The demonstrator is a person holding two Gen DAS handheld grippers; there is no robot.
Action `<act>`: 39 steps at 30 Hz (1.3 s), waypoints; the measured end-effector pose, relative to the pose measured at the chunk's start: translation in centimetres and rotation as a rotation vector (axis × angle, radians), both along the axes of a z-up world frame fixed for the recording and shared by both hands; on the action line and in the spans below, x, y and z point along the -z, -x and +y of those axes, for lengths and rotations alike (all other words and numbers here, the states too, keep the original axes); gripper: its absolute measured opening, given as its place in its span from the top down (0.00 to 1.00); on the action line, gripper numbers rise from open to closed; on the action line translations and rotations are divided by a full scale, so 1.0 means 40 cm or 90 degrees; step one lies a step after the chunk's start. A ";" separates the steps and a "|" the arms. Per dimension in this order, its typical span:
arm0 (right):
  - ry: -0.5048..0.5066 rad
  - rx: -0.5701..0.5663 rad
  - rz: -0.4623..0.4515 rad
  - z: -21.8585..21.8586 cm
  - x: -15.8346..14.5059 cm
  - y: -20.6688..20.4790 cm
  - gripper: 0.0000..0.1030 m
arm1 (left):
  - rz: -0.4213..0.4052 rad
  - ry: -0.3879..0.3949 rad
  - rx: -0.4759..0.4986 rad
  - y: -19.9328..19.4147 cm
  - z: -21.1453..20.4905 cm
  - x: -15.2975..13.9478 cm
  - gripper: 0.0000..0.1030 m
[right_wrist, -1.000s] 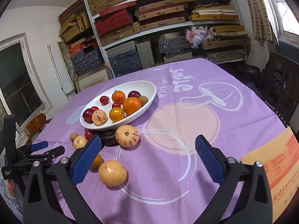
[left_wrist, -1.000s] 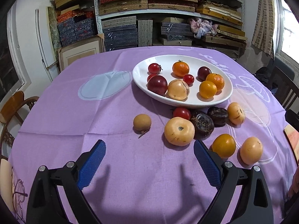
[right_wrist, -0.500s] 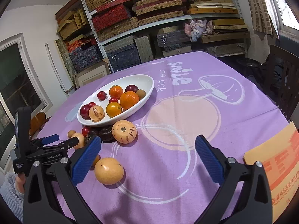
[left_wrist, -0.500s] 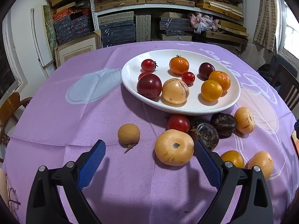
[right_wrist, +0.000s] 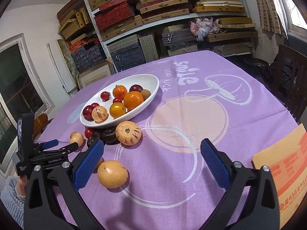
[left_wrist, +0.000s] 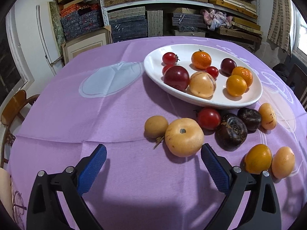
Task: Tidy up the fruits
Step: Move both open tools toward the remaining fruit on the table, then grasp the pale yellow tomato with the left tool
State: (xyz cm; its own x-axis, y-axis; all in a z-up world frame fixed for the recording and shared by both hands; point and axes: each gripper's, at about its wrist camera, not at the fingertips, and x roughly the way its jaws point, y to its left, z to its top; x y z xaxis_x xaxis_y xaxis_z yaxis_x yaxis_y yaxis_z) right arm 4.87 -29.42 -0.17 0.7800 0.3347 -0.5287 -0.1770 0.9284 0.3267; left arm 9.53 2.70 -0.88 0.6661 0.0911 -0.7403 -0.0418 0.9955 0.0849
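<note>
A white oval plate [left_wrist: 191, 95] on the purple cloth holds several fruits: red, orange, yellow and one pale melon. Loose fruits lie in front of it: a small brown fruit [left_wrist: 156, 126], a pale orange fruit [left_wrist: 183, 137], a red tomato [left_wrist: 209, 117] and two dark fruits [left_wrist: 231, 132]. My left gripper [left_wrist: 152, 159] is open and empty, just short of the pale orange fruit. My right gripper [right_wrist: 151, 154] is open and empty; a pale fruit [right_wrist: 112, 174] lies by its left finger. The plate [right_wrist: 145, 103] and the left gripper [right_wrist: 61, 146] show there too.
A yellow fruit [left_wrist: 258, 158] and a pale one [left_wrist: 283, 164] lie at the right near the table edge. An orange envelope [right_wrist: 285, 172] lies at the right. Shelves of boxes [left_wrist: 172, 5] stand behind the table. A wooden chair [left_wrist: 13, 109] stands at the left.
My left gripper has moved forward toward the loose fruits and swung left, so the fruits now sit nearer and to the right. My right gripper has moved slightly. Both stay open.
</note>
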 end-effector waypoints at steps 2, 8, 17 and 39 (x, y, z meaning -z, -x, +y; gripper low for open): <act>0.001 -0.002 0.000 0.003 0.001 -0.001 0.04 | -0.001 0.004 -0.008 0.010 0.021 -0.002 0.04; 0.007 -0.002 0.002 0.006 0.005 0.001 0.04 | 0.003 0.058 0.019 -0.006 0.012 -0.014 0.04; -0.001 0.002 0.013 0.002 0.015 -0.007 0.04 | 0.010 0.058 -0.001 -0.046 -0.004 0.002 0.04; 0.002 -0.001 0.014 0.008 0.016 -0.005 0.04 | -0.015 0.103 0.022 0.008 0.040 -0.013 0.16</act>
State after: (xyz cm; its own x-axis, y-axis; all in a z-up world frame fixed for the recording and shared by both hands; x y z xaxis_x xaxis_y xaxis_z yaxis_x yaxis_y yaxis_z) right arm 5.07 -29.10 -0.81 0.7676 0.3347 -0.5465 -0.1721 0.9291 0.3273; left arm 9.22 4.30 -0.34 0.6840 -0.0515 -0.7277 -0.0073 0.9970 -0.0775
